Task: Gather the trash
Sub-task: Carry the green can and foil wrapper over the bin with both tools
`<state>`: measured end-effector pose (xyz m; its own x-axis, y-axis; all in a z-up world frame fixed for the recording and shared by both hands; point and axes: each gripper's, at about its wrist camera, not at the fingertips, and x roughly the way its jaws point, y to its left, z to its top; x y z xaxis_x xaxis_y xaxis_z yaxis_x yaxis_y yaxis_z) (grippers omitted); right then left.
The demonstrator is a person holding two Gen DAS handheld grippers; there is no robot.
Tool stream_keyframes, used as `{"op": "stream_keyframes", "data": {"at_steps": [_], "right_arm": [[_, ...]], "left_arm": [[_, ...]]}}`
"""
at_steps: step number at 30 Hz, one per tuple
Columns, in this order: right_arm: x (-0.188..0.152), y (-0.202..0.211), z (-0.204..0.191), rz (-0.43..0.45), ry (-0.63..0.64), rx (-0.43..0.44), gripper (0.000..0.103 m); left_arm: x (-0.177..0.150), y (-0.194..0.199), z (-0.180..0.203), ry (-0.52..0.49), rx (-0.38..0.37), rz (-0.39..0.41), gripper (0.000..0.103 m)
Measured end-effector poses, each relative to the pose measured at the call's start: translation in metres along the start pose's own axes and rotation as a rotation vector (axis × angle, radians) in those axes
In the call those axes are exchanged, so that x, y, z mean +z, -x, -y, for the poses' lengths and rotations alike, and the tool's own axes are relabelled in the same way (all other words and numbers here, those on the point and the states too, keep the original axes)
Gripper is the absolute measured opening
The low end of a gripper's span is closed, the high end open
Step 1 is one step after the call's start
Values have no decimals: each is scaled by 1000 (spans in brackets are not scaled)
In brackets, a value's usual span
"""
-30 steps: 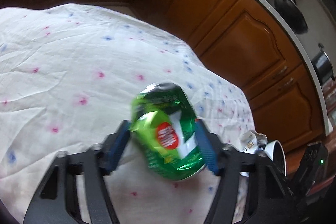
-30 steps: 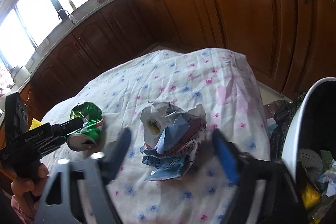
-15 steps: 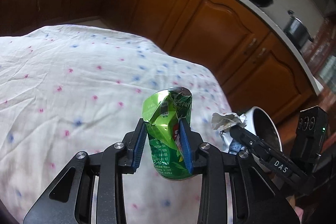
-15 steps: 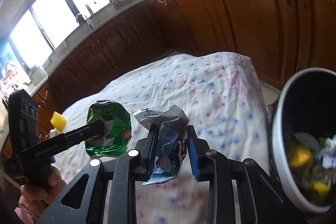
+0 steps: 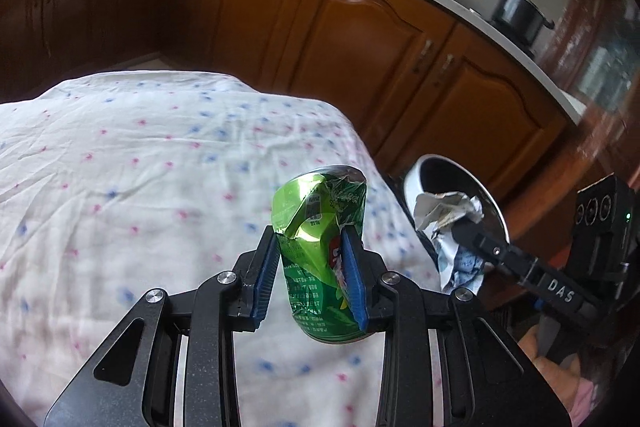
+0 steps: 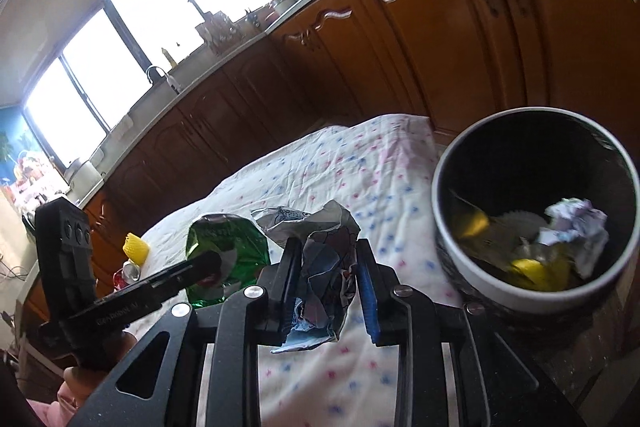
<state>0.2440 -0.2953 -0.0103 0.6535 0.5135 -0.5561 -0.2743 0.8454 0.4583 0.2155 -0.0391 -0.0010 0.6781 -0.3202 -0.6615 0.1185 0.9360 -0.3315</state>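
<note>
My left gripper [image 5: 312,247] is shut on a crushed green can [image 5: 320,247], held upright above the flowered tablecloth [image 5: 140,187]. My right gripper [image 6: 326,267] is shut on a crumpled paper wrapper [image 6: 320,267] lifted off the cloth. The left wrist view shows that wrapper [image 5: 444,215] in front of a round white bin [image 5: 416,179] beyond the table's right edge. In the right wrist view the bin [image 6: 444,247] stands to the right, holding crumpled paper and yellow scraps, while the can [image 6: 228,243] hangs at the left.
Brown wooden cabinets [image 5: 360,39] and a counter with pots run behind the table. A yellow object [image 6: 136,247] and a small shiny red piece [image 6: 126,273] lie at the table's far left edge. A hand [image 6: 80,383] grips the left tool.
Both grippers closed on their items, the left on the can and the right on the wrapper, lifted them off the cloth and carried them toward the bin.
</note>
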Motion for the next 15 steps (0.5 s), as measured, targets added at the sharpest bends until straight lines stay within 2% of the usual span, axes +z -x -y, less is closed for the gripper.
{"op": "stream_keyframes", "data": {"at_steps": [15], "right_arm": [[-18, 46, 29, 56, -76, -21, 28]], "left_arm": [[-23, 6, 63, -115, -26, -33, 30]]}}
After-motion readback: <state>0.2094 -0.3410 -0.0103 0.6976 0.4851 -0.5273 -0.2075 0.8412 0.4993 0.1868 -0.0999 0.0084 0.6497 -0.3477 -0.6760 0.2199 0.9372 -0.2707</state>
